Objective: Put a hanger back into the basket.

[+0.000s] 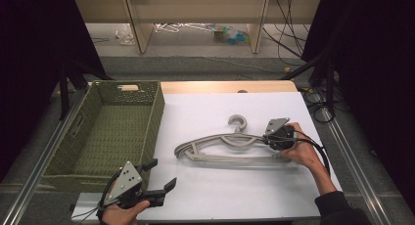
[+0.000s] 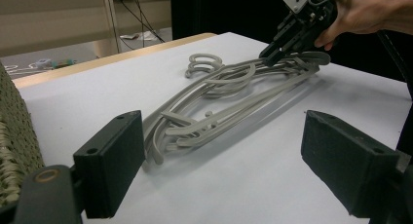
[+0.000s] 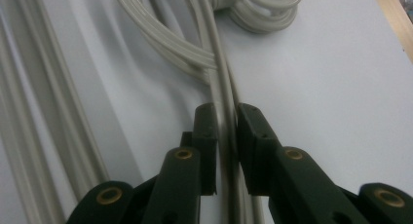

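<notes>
Right gripper: I see black jaws pinched on grey plastic hangers (curved, ribbed arms), stacked mid-table on white sheet. Left gripper: jaws wide, empty, near woven green basket.

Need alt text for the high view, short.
The right gripper is shut on the upper arm of a stack of grey plastic hangers lying on the white table. The left gripper, jaws open and holding nothing, sits at the near edge beside a green woven basket with nothing in it.
</notes>
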### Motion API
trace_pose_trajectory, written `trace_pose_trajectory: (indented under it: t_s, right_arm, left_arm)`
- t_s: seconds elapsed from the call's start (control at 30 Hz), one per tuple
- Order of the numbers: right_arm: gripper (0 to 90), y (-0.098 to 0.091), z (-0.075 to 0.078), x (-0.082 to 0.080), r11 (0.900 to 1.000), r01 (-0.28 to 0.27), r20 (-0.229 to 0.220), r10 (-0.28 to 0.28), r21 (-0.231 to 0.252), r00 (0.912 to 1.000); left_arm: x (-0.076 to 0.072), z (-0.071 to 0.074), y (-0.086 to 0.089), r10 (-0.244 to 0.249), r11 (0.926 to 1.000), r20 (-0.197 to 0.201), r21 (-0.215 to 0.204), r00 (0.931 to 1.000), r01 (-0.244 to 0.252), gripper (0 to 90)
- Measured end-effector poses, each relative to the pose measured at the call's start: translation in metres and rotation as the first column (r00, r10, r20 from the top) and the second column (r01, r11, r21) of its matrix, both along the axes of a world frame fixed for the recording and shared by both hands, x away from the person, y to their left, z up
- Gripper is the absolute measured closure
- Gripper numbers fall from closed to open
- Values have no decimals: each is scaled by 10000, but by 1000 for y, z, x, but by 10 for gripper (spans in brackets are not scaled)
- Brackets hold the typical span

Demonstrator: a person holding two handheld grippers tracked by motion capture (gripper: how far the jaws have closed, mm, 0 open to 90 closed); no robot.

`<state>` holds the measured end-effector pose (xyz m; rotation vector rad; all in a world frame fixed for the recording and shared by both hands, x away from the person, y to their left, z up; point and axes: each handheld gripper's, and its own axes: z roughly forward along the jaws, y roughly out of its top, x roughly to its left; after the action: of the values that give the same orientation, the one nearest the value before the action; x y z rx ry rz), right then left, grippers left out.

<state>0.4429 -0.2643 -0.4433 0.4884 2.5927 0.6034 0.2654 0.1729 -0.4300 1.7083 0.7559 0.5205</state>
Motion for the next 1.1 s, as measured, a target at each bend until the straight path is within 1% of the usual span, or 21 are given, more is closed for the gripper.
trace_pose_trajectory:
  t_s: [0.07, 0.1, 0.13, 0.3, 0.4, 0.43, 0.53, 0.57, 0.6, 0.63, 0.67, 0.73, 0.77, 0.8, 0.83, 0.87, 0.93, 1.0, 1.03, 1.07, 1.1]
  right_arm:
    - [798, 0, 3, -3, 9997, -224, 35, 225, -80, 9997]
    - [798, 0, 3, -3, 9997, -224, 35, 225, -80, 9997]
    - [803, -1, 3, -4, 9991, -403, -41, 402, -151, 9992]
    - [795, -1, -3, -2, 9996, -276, -271, 275, -17, 9993]
    - [797, 0, -4, -1, 9997, -241, -288, 239, -65, 9993]
    - [798, 2, -5, 0, 9996, -275, -243, 276, 35, 9993]
    - [795, 5, -8, 2, 9995, -284, -201, 281, -114, 9994]
    - [795, 5, -8, 2, 9995, -284, -201, 281, -114, 9994]
    - [797, 5, -9, 2, 9995, -269, -215, 266, -142, 9994]
    - [802, 6, -9, 2, 9995, -291, -193, 289, -138, 9994]
    - [810, 6, -8, 1, 9987, -443, -96, 441, -268, 9990]
    - [811, 6, -8, 1, 9984, -478, -39, 477, -302, 9989]
    - [814, 5, -5, 1, 9979, -553, -14, 553, -339, 9985]
    - [814, 5, -5, 1, 9979, -553, -14, 553, -339, 9985]
    - [815, 4, -1, -2, 9978, -605, 103, 608, -258, 9981]
    - [815, 4, 2, -3, 9975, -666, 120, 668, -232, 9977]
    - [815, 3, 5, -5, 9971, -717, 164, 721, -247, 9973]
    - [816, 3, 11, -8, 9959, -832, 297, 843, -352, 9960]
    - [816, 2, 17, -11, 9948, -926, 446, 945, -425, 9945]
    - [816, 2, 20, -13, 9934, -1034, 550, 1061, -490, 9928]
    - [816, 2, 20, -13, 9934, -1034, 550, 1061, -490, 9928]
  left_arm:
    - [0, 1, 1, -79, 9999, 106, 123, 9999, 77, 160]
    - [0, 1, 1, -79, 9999, 106, 123, 9999, 77, 160]
    - [0, 0, 0, -10, 10000, -6, -6, 10000, 10, 160]
    - [0, 0, 0, 3, 10000, -5, 9, 10000, -3, 160]
    - [-1, -1, -1, 16, 10000, -90, 36, 10000, -16, 160]
    - [-1, -1, -1, 12, 10000, -65, 32, 10000, -12, 160]
    - [1, -1, -2, -105, 9999, 16, 32, 9999, 105, 160]
    - [0, -1, -2, -27, 10000, -103, 60, 9999, 28, 160]
    - [1, -1, -2, -100, 9999, -10, 127, 9999, 100, 161]
    - [1, 0, -2, -126, 9999, -4, 65, 9999, 126, 161]
    - [0, 0, -3, -75, 10000, -87, 8, 9999, 75, 161]
    - [1, 0, -2, -107, 9999, -64, 11, 9999, 107, 161]
    - [3, 0, -2, -220, 9998, -62, -36, 9997, 220, 160]
    - [2, 0, -4, -96, 9996, -336, -257, 9994, 87, 160]
    - [3, 1, -5, -123, 9993, -355, -346, 9993, 111, 161]
    - [6, 2, -10, -272, 9993, -347, -248, 9990, 264, 161]
    - [6, 3, -14, -372, 9990, -367, -256, 9986, 362, 162]
    - [10, 7, -21, -578, 9982, -231, 118, 9981, 580, 162]
    - [16, 10, -30, -660, 9974, -271, 281, 9975, 667, 163]
    - [16, 10, -30, -660, 9974, -271, 281, 9975, 667, 163]
    - [22, 12, -33, -698, 9968, -151, 375, 9974, 703, 163]
